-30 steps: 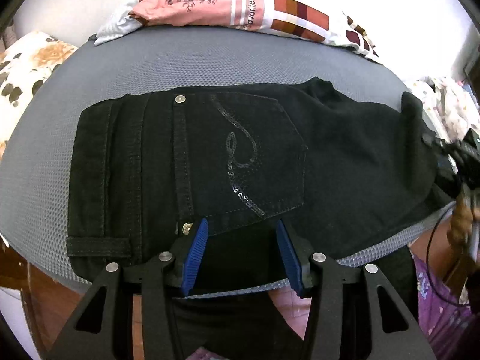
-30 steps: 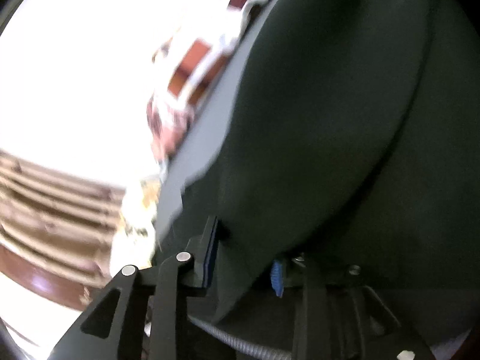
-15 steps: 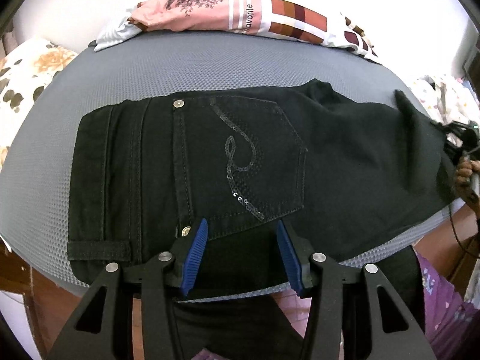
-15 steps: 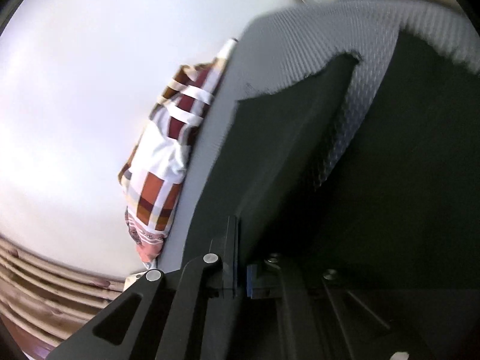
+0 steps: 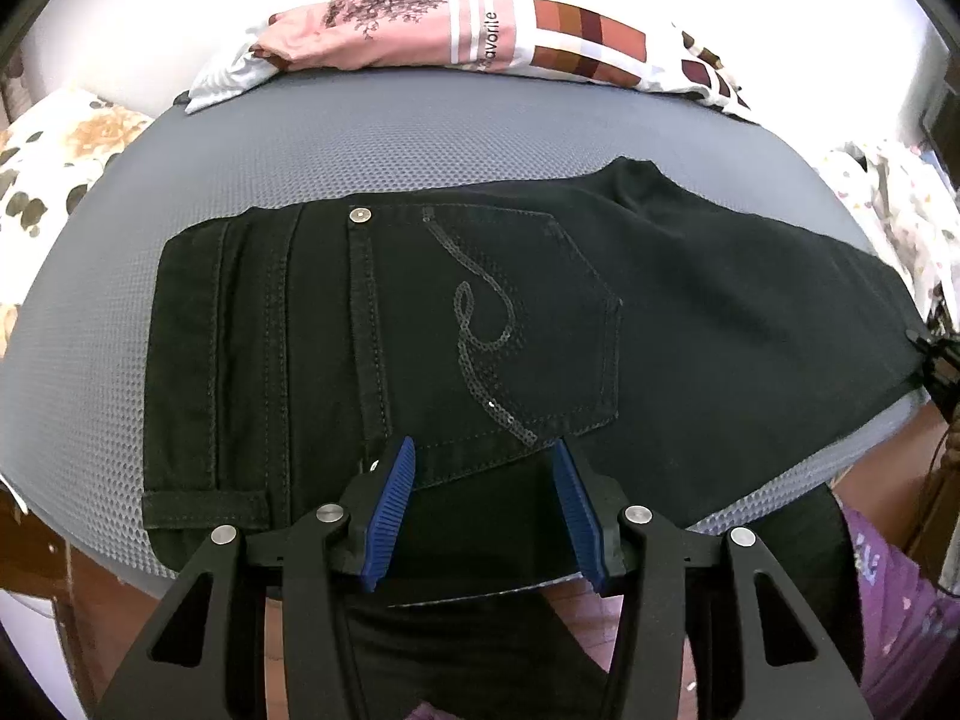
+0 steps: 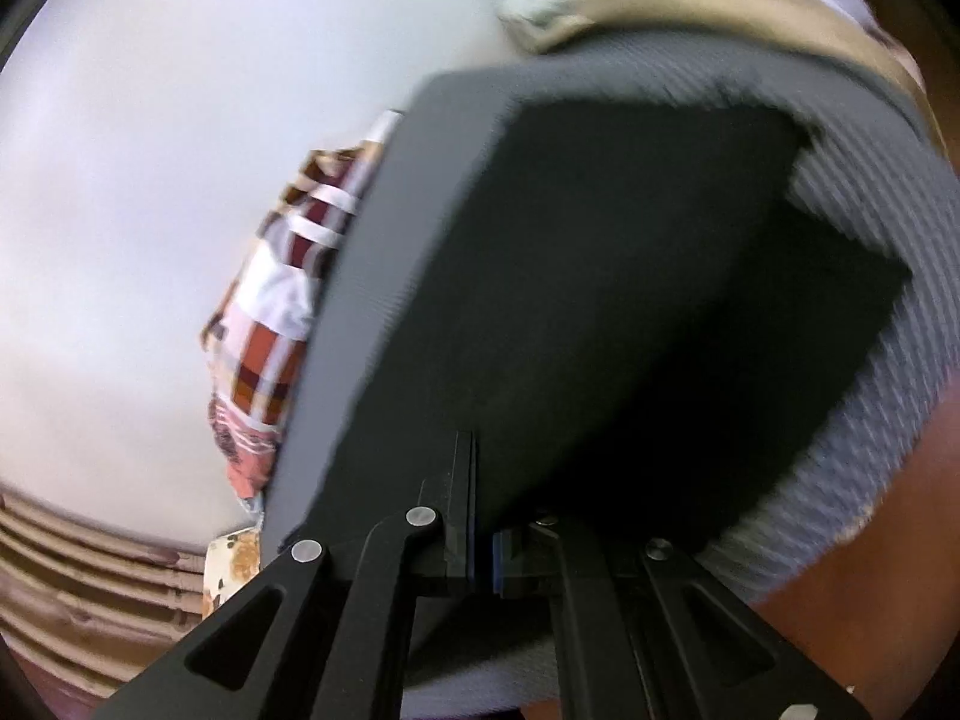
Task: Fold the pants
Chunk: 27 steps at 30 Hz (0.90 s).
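Observation:
Black pants (image 5: 480, 324) lie flat across a grey mesh surface (image 5: 384, 150), waistband at the left, a sequin-trimmed back pocket (image 5: 516, 324) in the middle, legs running off the right edge. My left gripper (image 5: 486, 504) is open, its blue pads straddling the pants' near edge without pinching it. My right gripper (image 6: 483, 546) is shut on the pants' leg fabric (image 6: 600, 312) at the surface's right end; it also shows in the left wrist view (image 5: 936, 360).
A folded pink and plaid cloth pile (image 5: 480, 18) lies along the far edge of the surface. A floral cushion (image 5: 54, 156) sits at the left and printed bedding (image 5: 888, 204) at the right. A white wall stands behind.
The right gripper has pulled the leg fabric outward and down, so the raised right end now lies flatter on the surface. The left gripper has stayed put and open.

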Each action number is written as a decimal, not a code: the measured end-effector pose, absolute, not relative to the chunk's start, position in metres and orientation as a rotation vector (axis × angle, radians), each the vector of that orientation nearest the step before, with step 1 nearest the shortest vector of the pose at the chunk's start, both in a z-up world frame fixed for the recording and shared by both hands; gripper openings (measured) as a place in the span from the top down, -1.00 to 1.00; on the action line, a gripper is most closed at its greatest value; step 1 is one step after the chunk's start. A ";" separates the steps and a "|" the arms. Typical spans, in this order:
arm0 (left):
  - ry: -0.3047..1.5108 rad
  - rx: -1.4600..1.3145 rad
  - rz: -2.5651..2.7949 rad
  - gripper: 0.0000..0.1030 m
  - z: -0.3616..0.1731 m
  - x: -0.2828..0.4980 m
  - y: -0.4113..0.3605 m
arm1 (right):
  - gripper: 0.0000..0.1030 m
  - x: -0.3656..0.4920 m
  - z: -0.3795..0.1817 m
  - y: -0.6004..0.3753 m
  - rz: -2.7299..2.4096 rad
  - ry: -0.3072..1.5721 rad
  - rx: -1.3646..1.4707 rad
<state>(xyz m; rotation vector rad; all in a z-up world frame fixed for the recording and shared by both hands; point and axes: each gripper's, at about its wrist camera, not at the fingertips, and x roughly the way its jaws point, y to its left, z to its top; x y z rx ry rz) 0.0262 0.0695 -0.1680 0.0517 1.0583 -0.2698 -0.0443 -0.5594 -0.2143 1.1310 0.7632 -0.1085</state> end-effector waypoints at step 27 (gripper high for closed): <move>1.049 0.086 -0.284 0.03 -0.168 0.024 0.067 | 0.96 -0.106 -0.222 -0.597 -0.151 0.692 1.252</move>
